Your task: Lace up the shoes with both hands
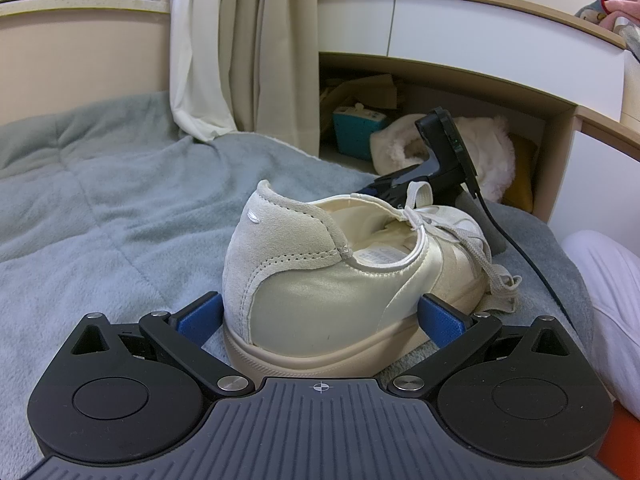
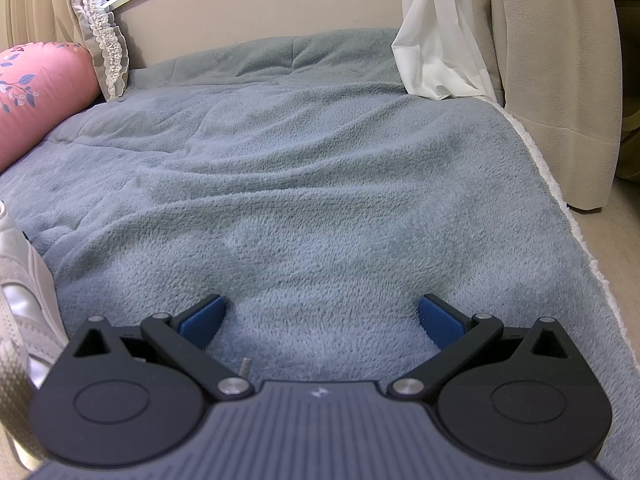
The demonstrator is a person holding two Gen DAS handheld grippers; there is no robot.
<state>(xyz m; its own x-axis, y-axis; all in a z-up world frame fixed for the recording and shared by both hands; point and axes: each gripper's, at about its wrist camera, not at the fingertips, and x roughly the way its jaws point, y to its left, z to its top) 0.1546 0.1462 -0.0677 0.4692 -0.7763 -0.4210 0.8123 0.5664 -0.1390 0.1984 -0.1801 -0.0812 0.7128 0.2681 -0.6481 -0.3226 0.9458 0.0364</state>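
Grey blanket (image 1: pixel 100 216) under laced shoe (image 1: pixel 344 280)

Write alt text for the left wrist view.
A cream sneaker stands on a grey-blue blanket, heel toward the camera, between the open left gripper's blue pads. Its white laces are tied in a loose bow, and the right gripper shows beyond the toe.

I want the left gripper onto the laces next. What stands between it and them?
The shoe's own heel: it sits between the open left gripper's fingers, and the laces lie beyond the collar toward the toe. Nothing else visibly blocks the way.
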